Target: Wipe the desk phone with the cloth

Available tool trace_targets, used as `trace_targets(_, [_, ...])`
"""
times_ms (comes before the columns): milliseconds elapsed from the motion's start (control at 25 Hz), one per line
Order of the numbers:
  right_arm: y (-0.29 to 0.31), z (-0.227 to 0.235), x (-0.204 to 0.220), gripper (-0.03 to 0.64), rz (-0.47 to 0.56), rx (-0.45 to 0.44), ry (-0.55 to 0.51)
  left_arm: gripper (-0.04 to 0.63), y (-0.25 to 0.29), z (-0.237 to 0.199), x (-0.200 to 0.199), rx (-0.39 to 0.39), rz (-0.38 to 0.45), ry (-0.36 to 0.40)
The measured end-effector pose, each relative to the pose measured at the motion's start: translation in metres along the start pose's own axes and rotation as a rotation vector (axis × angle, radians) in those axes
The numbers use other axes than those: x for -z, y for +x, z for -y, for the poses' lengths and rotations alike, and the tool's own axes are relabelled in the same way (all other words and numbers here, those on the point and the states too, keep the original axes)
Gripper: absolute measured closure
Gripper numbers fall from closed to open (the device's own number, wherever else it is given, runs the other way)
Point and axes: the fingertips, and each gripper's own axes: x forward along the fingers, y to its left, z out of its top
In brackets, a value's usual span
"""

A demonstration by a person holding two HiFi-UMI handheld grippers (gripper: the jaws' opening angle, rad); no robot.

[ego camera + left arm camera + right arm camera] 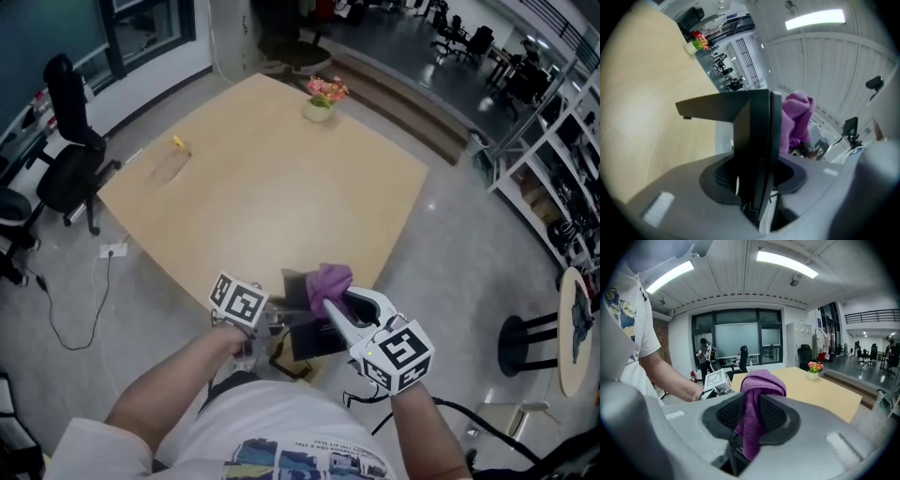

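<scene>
A: Where's the desk phone (314, 339)?
B: Lower centre of head view, btwn the two grippers, at the near edge of the table (262, 187). Black, thin, seen edge-on. Keys not visible from any cam.
A: Resting on the top?
B: No. In left gripper view it sits up off the wood, a flat black arm sticking out to frame left over the tabletop.
A: What's got it?
B: Left gripper (279, 323). Jaws drawn in to a narrow gap, pads clamped on the phone's lower edge, phone standing upright btwn them.
A: And the cloth (328, 279)?
B: Purple, bunched. Right gripper (330, 311) has it, jaws closed on the fold, top of the wad spilling over the tips. Sits just above the phone in head view. From the left gripper view it's right beside the phone's right face. Touching or not, can't tell.
A: Anything else around?
B: Small pot of pink flowers (320, 98) at the table's far corner, upper centre. Small yellow item (179, 142) on the left part of the top. Black office chair (66, 150) on the floor, upper left. Shelving (553, 159) along the right edge.
</scene>
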Motion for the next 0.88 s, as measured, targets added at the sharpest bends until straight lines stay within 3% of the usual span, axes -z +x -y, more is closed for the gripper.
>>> trace_targets(520, [-0.048, -0.043, 0.084, 0.523, -0.142, -0.086, 0.05, 0.417, -0.026, 0.009, -0.013, -0.044, 0.093, 0.016])
trace_targets(880, [-0.041, 0.0, -0.012, 0.523, 0.036, -0.019, -0.052, 0.419, -0.018, 0.015, -0.005, -0.035, 0.042, 0.03])
